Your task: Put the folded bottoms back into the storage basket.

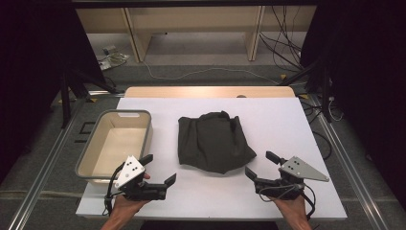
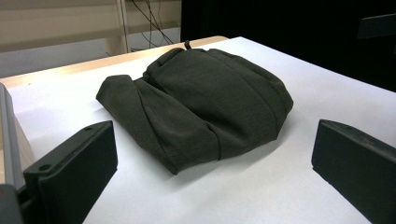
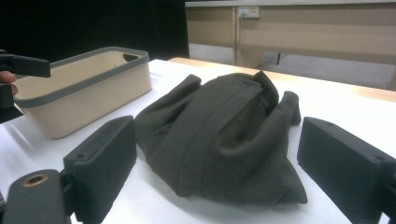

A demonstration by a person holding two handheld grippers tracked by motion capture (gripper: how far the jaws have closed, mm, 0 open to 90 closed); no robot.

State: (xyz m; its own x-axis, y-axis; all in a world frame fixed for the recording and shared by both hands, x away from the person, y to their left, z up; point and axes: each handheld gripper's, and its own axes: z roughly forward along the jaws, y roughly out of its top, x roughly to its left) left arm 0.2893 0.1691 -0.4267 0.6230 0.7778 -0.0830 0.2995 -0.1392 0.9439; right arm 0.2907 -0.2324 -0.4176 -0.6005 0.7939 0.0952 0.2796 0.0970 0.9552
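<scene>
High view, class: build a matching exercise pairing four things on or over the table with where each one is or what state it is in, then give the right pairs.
Things:
1. dark cloth
2. beige bin
3. left gripper
4. right gripper

Places or states:
A. at the table's left edge, nothing inside it
B. open, near the table's right front corner
C. crumpled in the middle of the table
D. open, at the bin's near end

Pairs: 1-C, 2-A, 3-D, 4-B
</scene>
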